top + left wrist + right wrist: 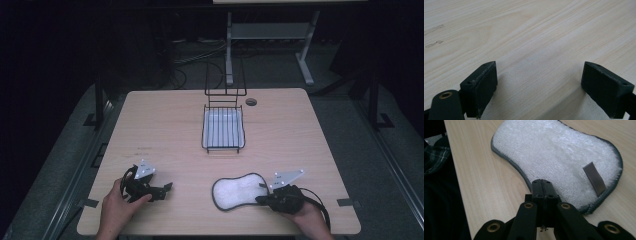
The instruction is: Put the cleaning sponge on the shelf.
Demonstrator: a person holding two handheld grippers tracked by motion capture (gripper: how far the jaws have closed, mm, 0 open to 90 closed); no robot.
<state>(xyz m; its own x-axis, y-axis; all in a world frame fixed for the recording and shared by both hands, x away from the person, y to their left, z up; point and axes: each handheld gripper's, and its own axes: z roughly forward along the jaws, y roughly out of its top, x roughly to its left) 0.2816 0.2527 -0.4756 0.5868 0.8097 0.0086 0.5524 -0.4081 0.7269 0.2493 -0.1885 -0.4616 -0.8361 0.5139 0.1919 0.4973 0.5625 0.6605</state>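
A white fluffy pad (pixel 237 191) with a grey rim lies flat near the table's front edge, shaped like a bean. In the right gripper view the pad (pixel 559 157) carries a grey tab (pixel 594 178) near one end. My right gripper (pixel 260 199) is at the pad's right edge; its jaws (pixel 541 183) are pressed together over the pad's rim, and I see no cloth between them. My left gripper (pixel 167 188) rests at the front left, held by a hand. Its jaws (pixel 540 82) stand wide open above bare wood.
A black wire basket (pixel 223 148) with a white liner sits at the table's middle, a tall wire frame (pixel 225 92) behind it. A round cable hole (pixel 251 101) is near the far edge. The light wood table (pixel 165 130) has a dark floor around it.
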